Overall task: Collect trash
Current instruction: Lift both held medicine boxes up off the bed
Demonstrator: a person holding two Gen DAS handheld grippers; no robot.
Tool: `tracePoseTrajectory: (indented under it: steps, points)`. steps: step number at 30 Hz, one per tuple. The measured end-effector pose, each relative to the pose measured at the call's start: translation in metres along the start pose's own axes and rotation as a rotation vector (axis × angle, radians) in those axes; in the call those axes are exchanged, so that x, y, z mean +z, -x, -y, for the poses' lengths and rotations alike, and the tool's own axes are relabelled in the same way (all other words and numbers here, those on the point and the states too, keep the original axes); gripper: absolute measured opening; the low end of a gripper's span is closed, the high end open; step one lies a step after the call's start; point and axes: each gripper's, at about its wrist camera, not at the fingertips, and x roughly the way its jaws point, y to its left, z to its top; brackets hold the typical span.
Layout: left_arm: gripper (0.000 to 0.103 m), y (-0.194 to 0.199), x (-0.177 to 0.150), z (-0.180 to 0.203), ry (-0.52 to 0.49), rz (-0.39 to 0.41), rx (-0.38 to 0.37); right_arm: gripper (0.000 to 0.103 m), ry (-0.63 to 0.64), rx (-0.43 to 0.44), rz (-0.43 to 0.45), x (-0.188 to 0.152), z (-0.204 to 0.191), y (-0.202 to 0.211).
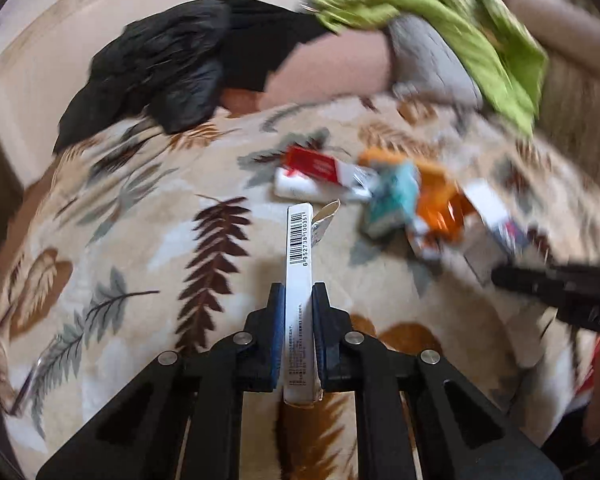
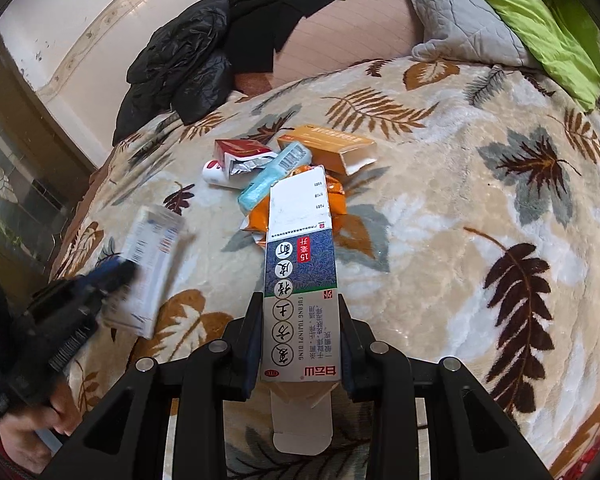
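Both loaded: left gripper (image 1: pixel 298 292) clamps a white box (image 1: pixel 298 248), right gripper (image 2: pixel 300 304) grips a blue box (image 2: pixel 300 264) over the bed (image 2: pixel 460 200), next into the black bag (image 2: pixel 179 56)

Right gripper (image 2: pixel 300 320) clamped on a long blue-and-white carton (image 2: pixel 300 280), open flap (image 2: pixel 302 420) trailing toward the camera; beyond it a pile of small boxes (image 2: pixel 291 160) on the leaf-patterned blanket (image 2: pixel 460 200); left gripper (image 2: pixel 117 274) (blurred) pinching a white box (image 2: pixel 151 248)
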Motion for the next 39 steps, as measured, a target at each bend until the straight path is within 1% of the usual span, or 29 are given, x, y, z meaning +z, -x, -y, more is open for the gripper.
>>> tracePoseTrajectory:
  steps: [1,3,6,8,11,12,14,16,17,19,23,30,39]
  points:
    - [0.013,-0.007,-0.001,0.005,-0.02,-0.018,0.0,0.034,0.003,-0.001,-0.002,0.0,0.0,-0.001]
    - [0.013,-0.02,-0.001,0.01,-0.021,-0.042,0.004,0.034,0.014,-0.009,-0.003,-0.001,-0.002,-0.002]
    - [0.013,-0.035,-0.002,0.002,0.045,-0.079,0.002,0.034,0.033,-0.026,0.009,-0.001,-0.002,0.001]
    - [0.012,-0.033,-0.002,-0.004,0.092,-0.073,-0.014,0.034,0.029,-0.02,0.024,0.001,0.001,0.004]
    - [0.012,-0.019,0.001,-0.01,0.16,-0.01,-0.06,0.034,0.02,-0.001,0.05,0.003,0.003,0.01]
    - [0.012,-0.012,0.002,-0.012,0.187,0.027,-0.07,0.034,0.02,0.007,0.067,0.004,0.002,0.013]
    - [0.012,-0.002,0.003,-0.012,0.223,0.076,-0.083,0.034,0.037,0.026,0.114,0.005,-0.003,0.023]
    - [0.012,0.008,0.006,-0.012,0.254,0.132,-0.081,0.034,0.074,0.014,0.158,0.005,-0.01,0.03]
    - [0.012,0.012,0.007,-0.009,0.252,0.149,-0.07,0.034,0.104,0.003,0.19,0.005,-0.016,0.035]
    - [0.012,0.018,0.009,-0.002,0.242,0.188,-0.036,0.034,0.128,0.0,0.21,0.005,-0.021,0.039]
    - [0.012,0.025,0.011,0.008,0.227,0.224,0.001,0.034,0.141,0.0,0.204,0.004,-0.025,0.035]
    - [0.012,0.023,0.01,0.009,0.207,0.216,0.03,0.034,0.135,0.002,0.201,0.007,-0.023,0.033]
    - [0.012,0.024,0.008,0.009,0.201,0.215,0.033,0.034,0.128,-0.002,0.204,0.008,-0.021,0.032]
